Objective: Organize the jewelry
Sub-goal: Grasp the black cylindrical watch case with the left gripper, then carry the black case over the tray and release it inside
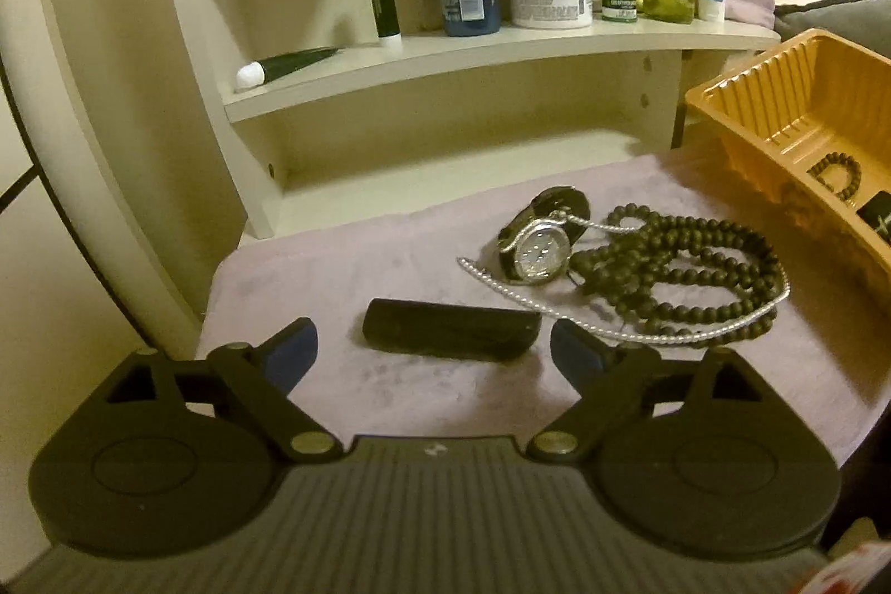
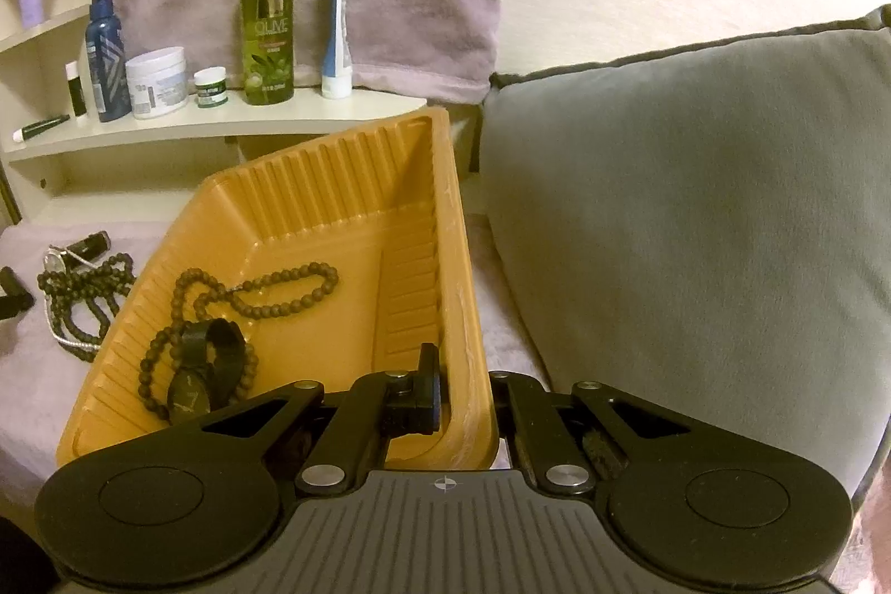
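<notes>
Right gripper (image 2: 465,405) clamped on orange tray (image 2: 334,182), lilac cloth (image 2: 33,371) beneath.

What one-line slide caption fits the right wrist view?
Right gripper clamps the orange tray wall; bead strands and a black watch lie inside.

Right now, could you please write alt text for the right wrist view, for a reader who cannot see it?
The right tongs are shut on the near wall of an orange tray, one finger inside and one outside. The tray holds brown beads and a black watch; a grey cushion fills the right side.
</notes>
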